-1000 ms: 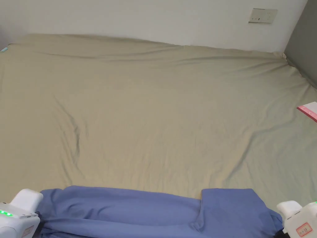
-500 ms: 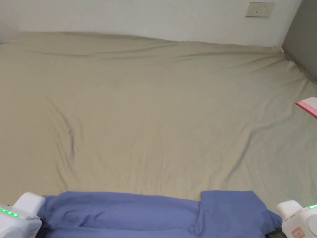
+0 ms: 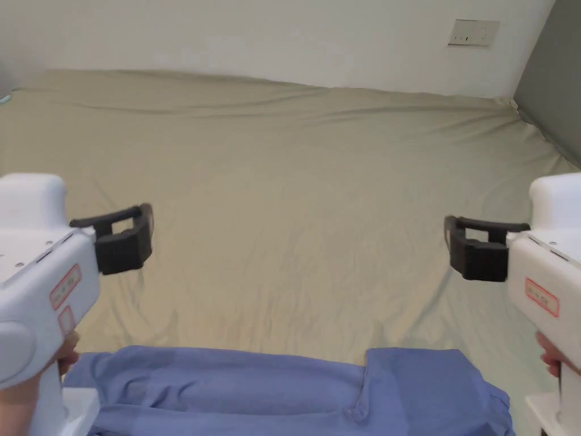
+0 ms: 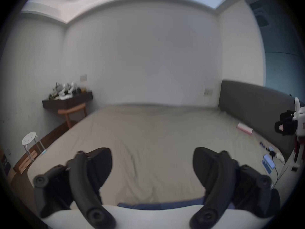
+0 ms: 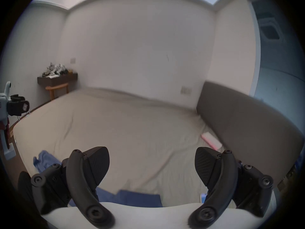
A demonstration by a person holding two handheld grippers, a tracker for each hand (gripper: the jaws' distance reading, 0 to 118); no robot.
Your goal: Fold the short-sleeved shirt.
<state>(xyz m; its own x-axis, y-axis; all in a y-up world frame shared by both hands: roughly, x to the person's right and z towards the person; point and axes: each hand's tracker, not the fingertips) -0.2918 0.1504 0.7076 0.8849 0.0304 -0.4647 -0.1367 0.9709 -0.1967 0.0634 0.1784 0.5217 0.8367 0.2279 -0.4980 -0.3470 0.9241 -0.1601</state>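
We take the bed (image 3: pixel 295 187) as our landmark: a wide mattress under a beige sheet, soft creases across it. The blue short-sleeved shirt (image 3: pixel 283 392) lies flat at the bed's near edge, smooth matte cloth with long shallow folds, one squared flap lapped over at its right end.

We hold the left gripper (image 3: pixel 144 235) raised above the bed's left side and the right gripper (image 3: pixel 451 247) above its right side, both well clear of the shirt; white moulded bodies, black jaws. From the head view the jaw gap is hard to judge.

Each gripper view settles it: the left gripper's (image 4: pixel 152 164) jaws stand wide apart with nothing between them, and so do the right gripper's (image 5: pixel 151 163) (ribbed black pads, curved arms).

The gripper views also give us the room around the bed: a dark padded headboard (image 4: pixel 250 105) along its right side, a dark shelf (image 4: pixel 67 100) with clutter past its far left corner, and a white round stool (image 4: pixel 28 140) on the floor to its left. A pink-edged flat item (image 4: pixel 245 130) lies on the bed near the headboard.
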